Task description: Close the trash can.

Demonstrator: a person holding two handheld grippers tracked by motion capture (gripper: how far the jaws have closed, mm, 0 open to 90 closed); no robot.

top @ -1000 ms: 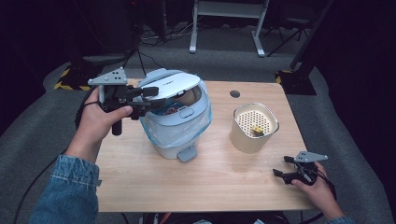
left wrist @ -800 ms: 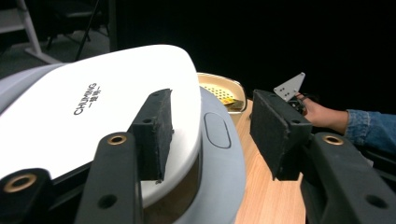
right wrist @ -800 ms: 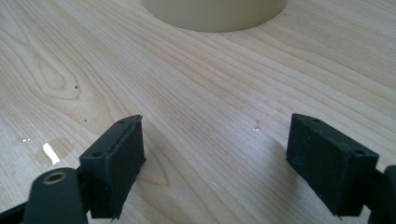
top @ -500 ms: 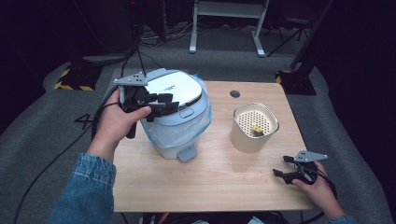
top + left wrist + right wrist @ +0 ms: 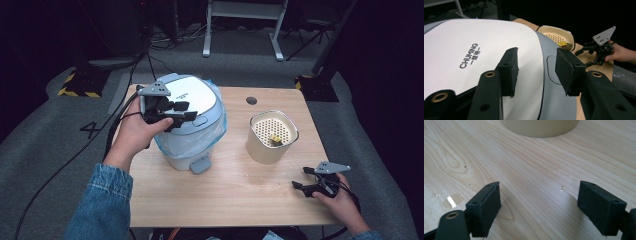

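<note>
Up at ten o'clock on the table (image 5: 235,195), the left gripper (image 5: 182,111) hovers over the bin's white lid (image 5: 192,95), jaws apart, forearm angled inward. Down at four o'clock, the right gripper (image 5: 300,181) rests low, jaws spread, below the cream container (image 5: 272,137).

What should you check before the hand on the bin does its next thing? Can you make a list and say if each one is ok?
1. Bin lid shut: ok, it lies flat on the bin.
2. Left gripper open and holding nothing: ok, jaws apart over the lid.
3. Pads touching the lid: cannot tell.
4. Right gripper out of the way: ok, open, low by the table's near right corner.
5. Cream container away from the bin: ok, upright, with a gap between them.
6. Blue liner bag tucked in: not ok, it bulges out under the lid.
</note>
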